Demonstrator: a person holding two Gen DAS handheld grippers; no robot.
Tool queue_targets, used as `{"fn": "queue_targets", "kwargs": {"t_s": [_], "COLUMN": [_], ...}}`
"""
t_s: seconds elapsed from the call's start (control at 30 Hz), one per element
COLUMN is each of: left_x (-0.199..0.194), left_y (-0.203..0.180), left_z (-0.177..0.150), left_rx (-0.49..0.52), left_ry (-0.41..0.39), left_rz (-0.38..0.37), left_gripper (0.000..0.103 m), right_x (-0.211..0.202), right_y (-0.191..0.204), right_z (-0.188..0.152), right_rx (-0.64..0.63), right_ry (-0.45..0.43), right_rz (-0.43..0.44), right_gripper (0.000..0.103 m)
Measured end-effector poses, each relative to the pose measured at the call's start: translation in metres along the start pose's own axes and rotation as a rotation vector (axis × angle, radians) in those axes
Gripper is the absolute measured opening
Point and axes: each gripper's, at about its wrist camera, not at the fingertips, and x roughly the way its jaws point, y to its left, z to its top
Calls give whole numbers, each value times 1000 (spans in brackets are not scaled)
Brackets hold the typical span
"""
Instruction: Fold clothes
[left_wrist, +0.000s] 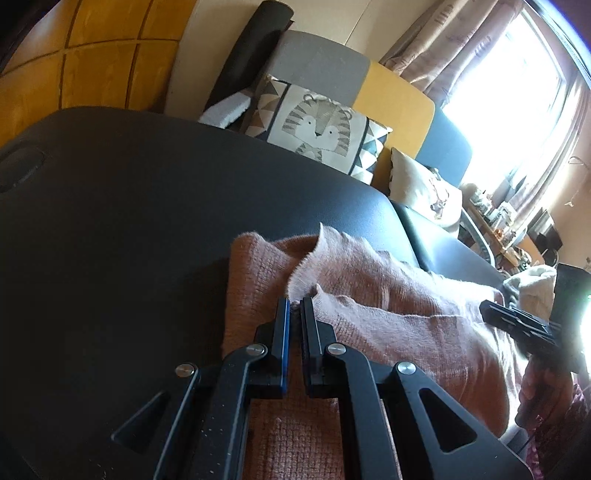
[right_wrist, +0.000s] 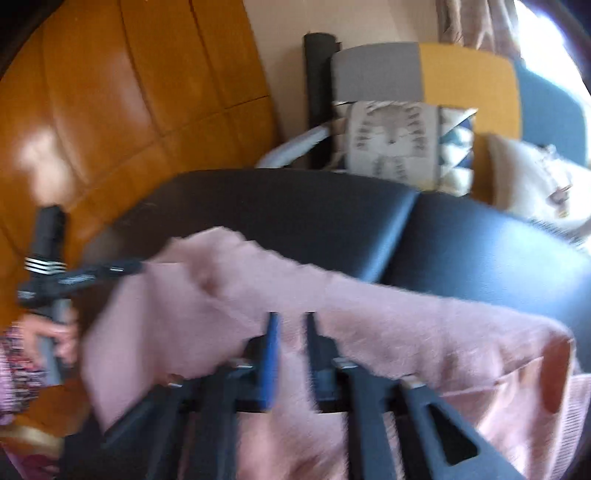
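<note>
A pink knitted sweater (left_wrist: 406, 314) lies spread and rumpled on a black padded table (left_wrist: 147, 229). My left gripper (left_wrist: 294, 304) is shut on a raised edge of the sweater, and a fuzzy flap stands up just beyond its tips. In the blurred right wrist view my right gripper (right_wrist: 291, 321) hovers over the sweater (right_wrist: 424, 325) with its jaws a little apart. Pink cloth shows through the gap, but no pinch is visible. The left gripper (right_wrist: 122, 267) holds the sweater's far-left edge there. The right gripper's body (left_wrist: 524, 328) shows at the sweater's right side.
A couch with a tiger-print cushion (left_wrist: 317, 125) and a cream cushion (left_wrist: 424, 188) stands behind the table. Orange wooden floor (right_wrist: 129, 92) lies to the left. A person's hand (right_wrist: 55, 339) and patterned sleeve hold the left tool. A bright window (left_wrist: 517, 92) is at the right.
</note>
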Motion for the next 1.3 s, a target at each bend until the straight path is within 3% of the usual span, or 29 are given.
{"fn": "queue_targets", "kwargs": {"t_s": [0.1,0.2,0.37,0.5,0.53,0.57,0.63,0.83,1.03,1.3], "left_x": [3,3,7,1,-1,-4,-9,-12,-2,29], "left_y": [-1,-6,-14,-24,-26,-28,-27,-25,-23,-12], "left_z": [-3,-6,-8,-7,-6,-5,1,19,24,11], "left_rx": [-12,-4,48,103,115,128,116,106,105,140], "left_ry": [6,20,62,40,33,25,3,-27,-50,12], "left_rz": [-5,10,44,58,63,68,63,56,97,208], "left_gripper": [5,5,5,5,4,4,4,4,4,4], "right_x": [6,26,32,39,40,40,37,21,17,51], "right_y": [9,28,37,35,35,34,38,44,42,19], "right_z": [-1,-7,-6,-4,-3,-1,0,13,28,12], "right_rx": [-31,-149,-167,-183,-182,-180,-191,-192,-168,-100], "right_ry": [86,181,170,203,207,210,197,91,3,55], "right_rz": [57,-35,-72,-74,-75,-76,-106,-185,-236,-240], "right_gripper": [25,25,25,25,21,8,3,2,2,2]}}
